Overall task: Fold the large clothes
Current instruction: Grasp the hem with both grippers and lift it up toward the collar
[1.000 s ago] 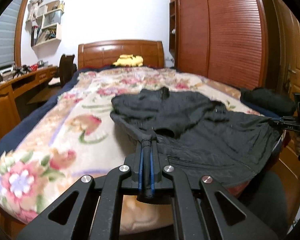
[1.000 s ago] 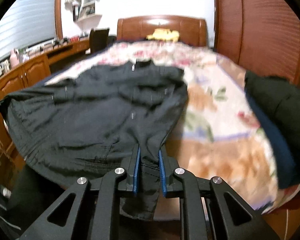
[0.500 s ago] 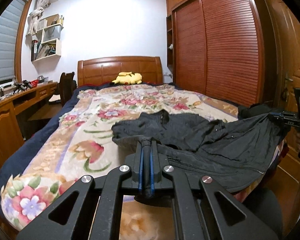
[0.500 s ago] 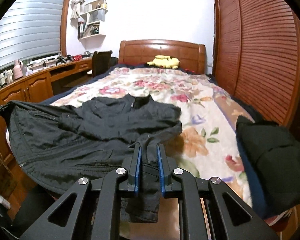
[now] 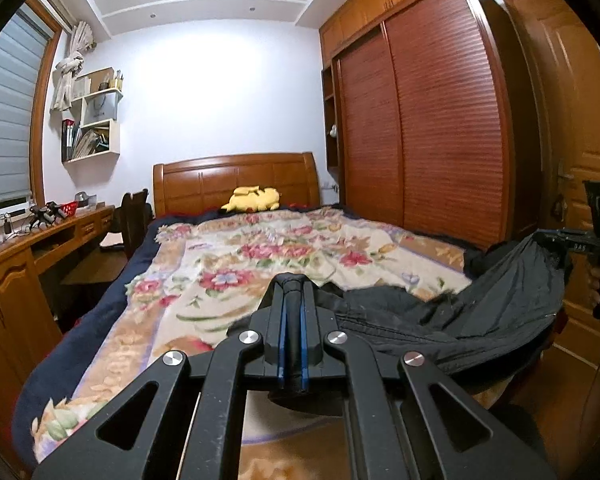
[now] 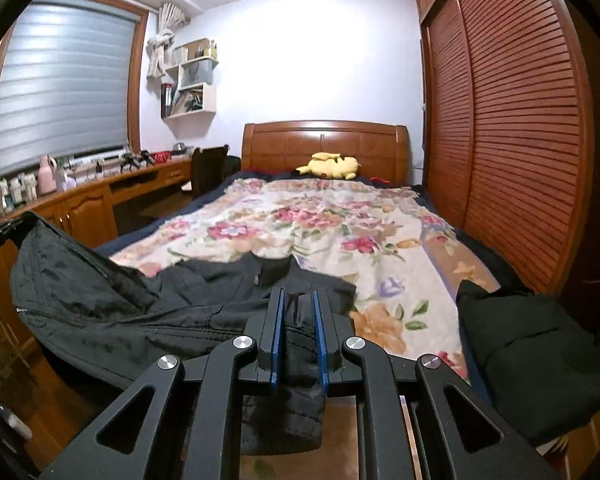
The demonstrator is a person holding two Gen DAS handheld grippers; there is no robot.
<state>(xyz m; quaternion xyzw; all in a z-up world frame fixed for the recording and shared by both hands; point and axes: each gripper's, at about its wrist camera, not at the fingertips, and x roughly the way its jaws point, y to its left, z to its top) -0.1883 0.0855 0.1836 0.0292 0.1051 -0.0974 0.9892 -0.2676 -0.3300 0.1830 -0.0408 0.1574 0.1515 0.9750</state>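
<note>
A black jacket [image 5: 480,320] hangs stretched between my two grippers over the foot of the bed, its collar end resting on the floral blanket [image 5: 260,256]. My left gripper [image 5: 293,284] is shut on one hem corner. My right gripper [image 6: 298,300] is shut on the other hem corner, with cloth hanging below the fingers. The jacket [image 6: 112,304] sags in the middle in the right wrist view. The right gripper also shows at the right edge of the left wrist view [image 5: 556,240].
A second dark garment [image 6: 532,344] lies at the bed's right front corner. A yellow plush toy [image 6: 332,166] sits by the wooden headboard [image 6: 324,144]. A desk [image 6: 100,196] with a chair runs along the left. A louvred wardrobe [image 6: 520,128] stands at the right.
Both grippers have risen and pulled back towards the foot of the bed, and the views have tilted upward. The jacket has been dragged nearer and now covers less of the blanket.
</note>
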